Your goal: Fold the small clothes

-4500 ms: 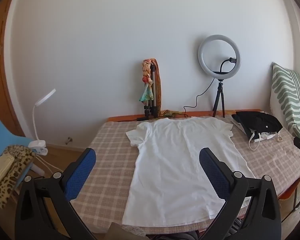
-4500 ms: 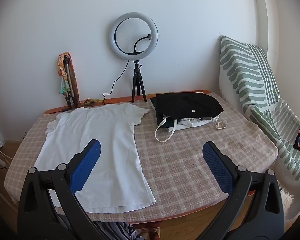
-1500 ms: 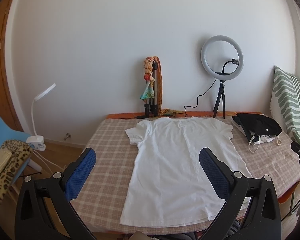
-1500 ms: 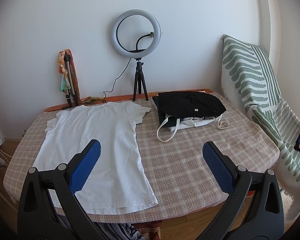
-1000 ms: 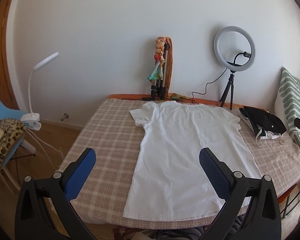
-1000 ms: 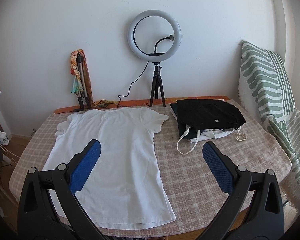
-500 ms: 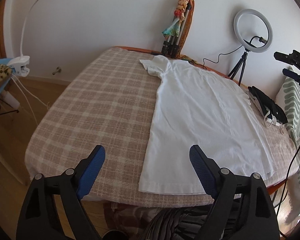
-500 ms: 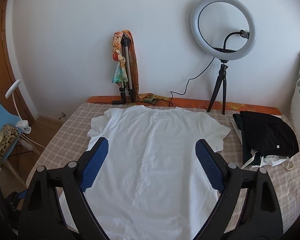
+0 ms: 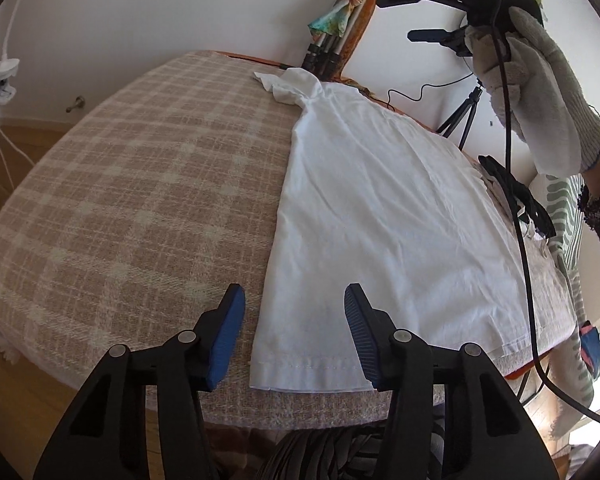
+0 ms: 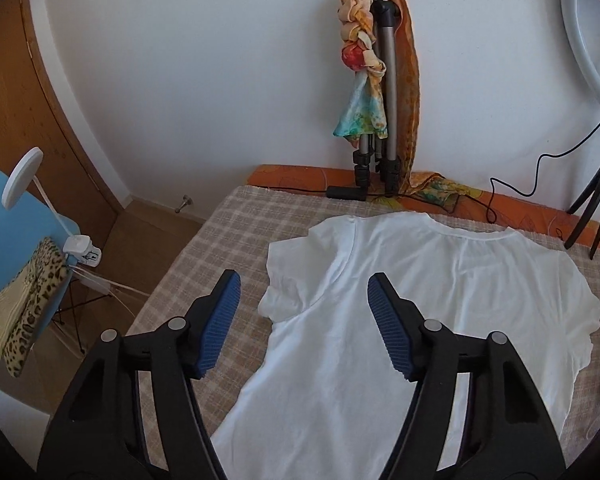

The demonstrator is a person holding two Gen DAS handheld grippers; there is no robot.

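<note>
Two grippers over one white T-shirt [image 9: 380,208], which lies flat and spread out on the checked tablecloth [image 9: 140,184], neck end toward the wall, hem at the near table edge. Left gripper [image 9: 294,336] sits low at that hem, jaws spread wide with nothing between them, straddling the shirt's left bottom corner; whether the blue pads [image 9: 228,336] touch the fabric, I can't tell. Right gripper [image 10: 304,324] hovers up at the shoulder end, jaws likewise wide and empty, framing the rumpled left sleeve [image 10: 288,276]. Seen from the left wrist, a gloved hand [image 9: 540,92] carries that right tool above the shirt. Against the wall stands a folded tripod [image 10: 384,92] draped in colourful scarves.
</note>
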